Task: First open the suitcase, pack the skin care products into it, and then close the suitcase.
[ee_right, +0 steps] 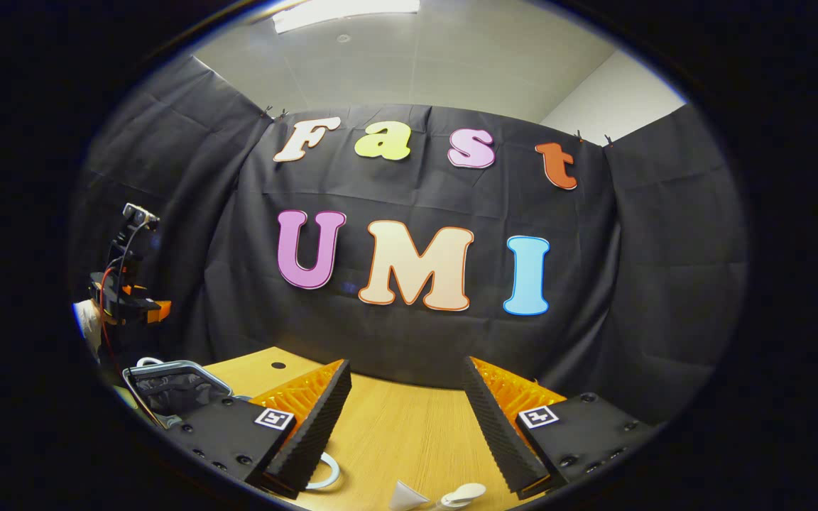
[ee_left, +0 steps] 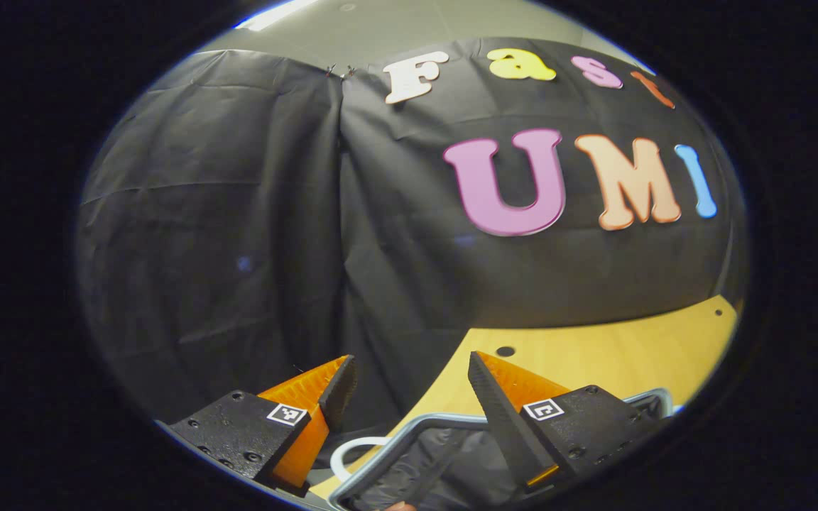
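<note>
Recording booth in an office-like room, black cloth walls (ee_right: 664, 234), wooden table (ee_right: 395, 426), panelled ceiling (ee_right: 451, 64)

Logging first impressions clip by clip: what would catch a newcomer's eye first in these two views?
In both views the tongs stand wide open with nothing between them: the left tongs and the right tongs. Under the left tongs lies the open suitcase, its metal rim and dark lining showing at the edge of the wooden table. In the right gripper view small white items lie on the table near the bottom edge, too cropped to identify.
</note>
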Motion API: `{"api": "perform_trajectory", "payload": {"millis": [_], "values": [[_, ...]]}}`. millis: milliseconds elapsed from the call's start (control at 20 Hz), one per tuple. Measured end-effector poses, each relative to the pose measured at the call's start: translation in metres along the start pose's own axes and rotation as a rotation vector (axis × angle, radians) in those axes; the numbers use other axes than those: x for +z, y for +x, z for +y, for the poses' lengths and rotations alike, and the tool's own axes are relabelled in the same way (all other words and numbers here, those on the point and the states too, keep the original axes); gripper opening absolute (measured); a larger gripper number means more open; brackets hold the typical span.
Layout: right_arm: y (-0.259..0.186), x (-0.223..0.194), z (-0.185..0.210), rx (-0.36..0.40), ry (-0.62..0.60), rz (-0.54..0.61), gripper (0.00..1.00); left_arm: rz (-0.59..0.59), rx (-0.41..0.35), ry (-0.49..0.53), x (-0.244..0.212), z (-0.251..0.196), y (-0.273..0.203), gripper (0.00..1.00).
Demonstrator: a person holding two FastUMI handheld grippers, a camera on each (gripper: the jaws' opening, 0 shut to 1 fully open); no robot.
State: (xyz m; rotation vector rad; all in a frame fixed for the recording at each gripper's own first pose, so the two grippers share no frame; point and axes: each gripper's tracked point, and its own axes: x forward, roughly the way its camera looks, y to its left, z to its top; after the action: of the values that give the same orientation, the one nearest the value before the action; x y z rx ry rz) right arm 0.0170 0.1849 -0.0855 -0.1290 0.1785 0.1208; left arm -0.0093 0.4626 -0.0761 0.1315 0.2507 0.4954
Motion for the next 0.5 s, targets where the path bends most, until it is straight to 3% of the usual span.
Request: {"api": "perform_trajectory", "payload": {"millis": [250,500], "values": [[-0.001,0.008,-0.028,0.005,0.02,-0.034,0.99,-0.076,-0.115,-0.036,0.05,-0.039,-0.053,0.94],[-0.003,0.005,-0.057,0.007,0.056,-0.037,0.99,-0.12,-0.25,-0.065,0.067,-0.14,-0.092,0.94]]}}
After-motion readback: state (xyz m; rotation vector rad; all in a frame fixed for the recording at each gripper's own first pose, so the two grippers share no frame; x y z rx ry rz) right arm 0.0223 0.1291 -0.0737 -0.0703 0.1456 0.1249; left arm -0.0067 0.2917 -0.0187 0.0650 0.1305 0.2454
